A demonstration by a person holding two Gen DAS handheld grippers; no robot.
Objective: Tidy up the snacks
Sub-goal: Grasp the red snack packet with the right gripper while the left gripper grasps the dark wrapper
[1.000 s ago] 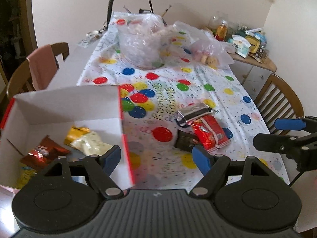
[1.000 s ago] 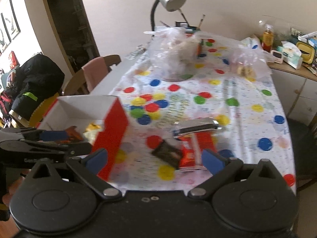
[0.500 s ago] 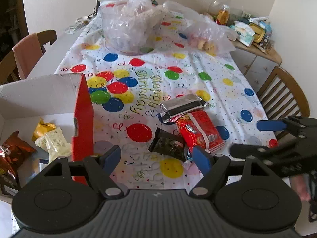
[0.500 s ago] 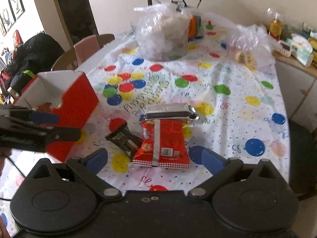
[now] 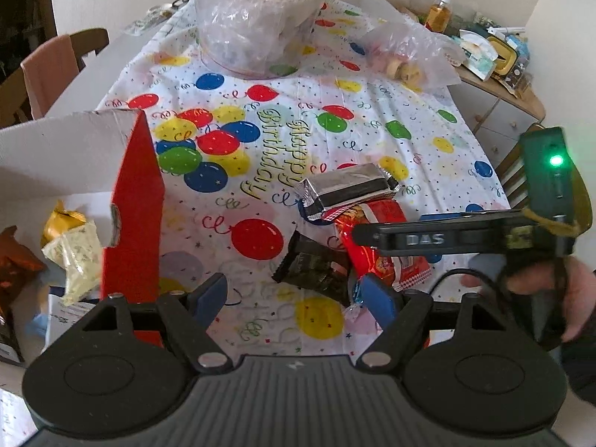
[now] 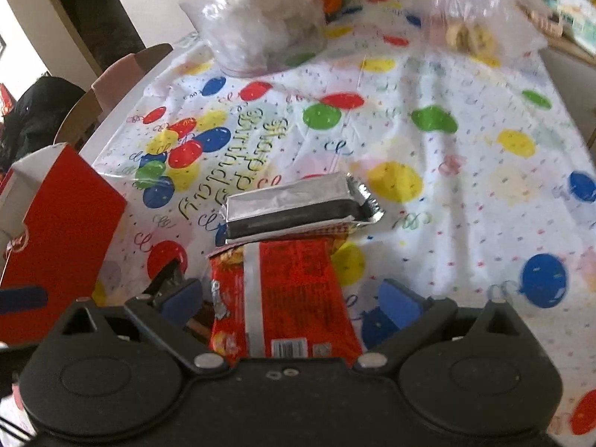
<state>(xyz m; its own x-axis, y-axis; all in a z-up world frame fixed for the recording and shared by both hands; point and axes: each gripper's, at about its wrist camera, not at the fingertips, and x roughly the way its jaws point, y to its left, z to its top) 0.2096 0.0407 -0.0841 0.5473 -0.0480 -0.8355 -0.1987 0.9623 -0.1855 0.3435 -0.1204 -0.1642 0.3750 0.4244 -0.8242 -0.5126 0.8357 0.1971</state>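
Right hand-held gripper [image 6: 292,298] lowered, jaws apart astride red snack pack [image 6: 283,294], apparently untouched; left hand-held gripper [image 5: 294,294] apart.

Glossy foil silver packet [image 6: 294,205], shiny plastic red wrapper [image 6: 294,290], matt cardboard box [image 5: 138,201].

The left black two-finger gripper with blue pads [image 5: 294,300] points steeply down, jaws apart, nothing between them. To its right, a hand [image 5: 551,290] grips the right black gripper [image 6: 292,300], its jaws also spread.
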